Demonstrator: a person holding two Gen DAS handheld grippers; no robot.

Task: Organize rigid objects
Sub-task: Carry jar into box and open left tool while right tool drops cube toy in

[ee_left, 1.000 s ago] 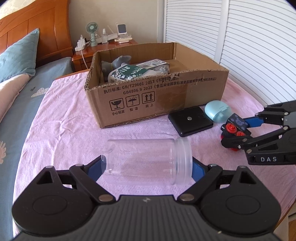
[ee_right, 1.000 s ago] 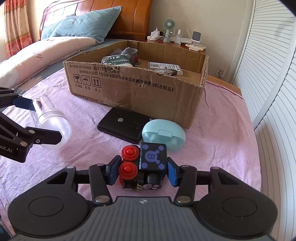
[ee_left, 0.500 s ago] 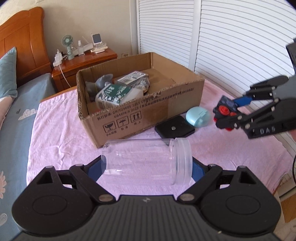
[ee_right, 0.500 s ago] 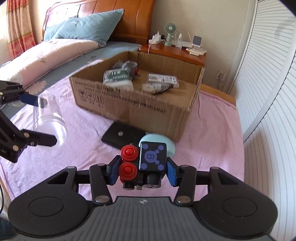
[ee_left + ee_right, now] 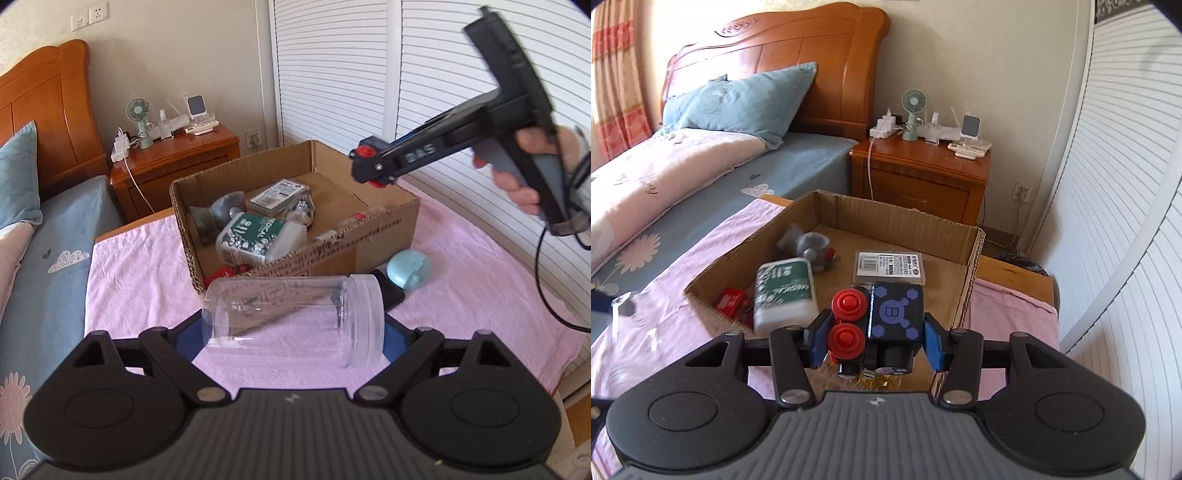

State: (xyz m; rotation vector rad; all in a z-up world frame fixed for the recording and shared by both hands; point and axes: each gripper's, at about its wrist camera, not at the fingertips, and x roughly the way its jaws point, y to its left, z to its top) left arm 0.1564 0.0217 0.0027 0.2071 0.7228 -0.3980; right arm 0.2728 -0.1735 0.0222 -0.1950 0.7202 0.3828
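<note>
Crosswise, jar spans left tool pads.

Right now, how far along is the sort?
Done: bottle, card pack and grey toy in box. In hand: right claw holds cube toy over the box; left claw holds clear jar. Left: blue case, black slab.

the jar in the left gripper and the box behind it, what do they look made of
The jar looks like clear, glossy plastic, possibly glass: the box print shows straight through its wall, and the ribbed lid end is see-through too. The box is matte brown corrugated cardboard: fluted layers show along its cut rim.
</note>
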